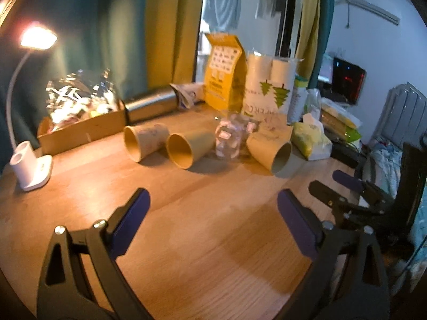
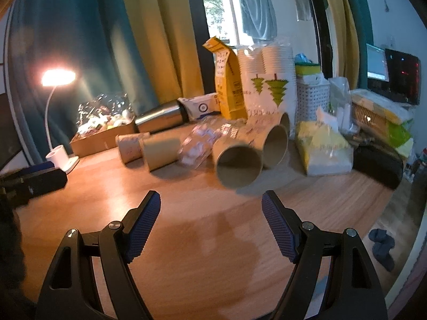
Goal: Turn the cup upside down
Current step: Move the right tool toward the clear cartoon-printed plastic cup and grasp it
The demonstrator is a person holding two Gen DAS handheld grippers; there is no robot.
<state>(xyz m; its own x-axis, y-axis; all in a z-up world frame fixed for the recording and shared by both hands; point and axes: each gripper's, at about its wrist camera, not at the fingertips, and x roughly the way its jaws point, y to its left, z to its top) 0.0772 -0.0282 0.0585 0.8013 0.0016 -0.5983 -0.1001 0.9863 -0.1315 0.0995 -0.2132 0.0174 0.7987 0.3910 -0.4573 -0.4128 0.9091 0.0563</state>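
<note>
Several paper cups lie on their sides on the wooden table [image 1: 213, 226]. In the left wrist view two cups [image 1: 145, 144] [image 1: 188, 148] lie at centre-left with mouths toward me, and a third cup [image 1: 271, 150] lies to the right. In the right wrist view the nearest cup [image 2: 236, 164] lies just beyond my fingers, a second [image 2: 275, 142] behind it, two more [image 2: 130, 145] [image 2: 162, 153] to the left. A clear plastic cup [image 1: 229, 138] [image 2: 198, 144] lies among them. My left gripper [image 1: 213, 208] is open and empty. My right gripper [image 2: 210, 208] is open and empty; it also shows in the left wrist view [image 1: 336, 184].
A lit desk lamp [image 1: 32, 168] stands at left by a cardboard box of snacks [image 1: 80, 122]. A steel flask [image 1: 150, 104], a yellow carton [image 1: 225, 72], a sleeve of paper cups [image 1: 269, 85] and a tissue pack [image 2: 323, 146] line the back.
</note>
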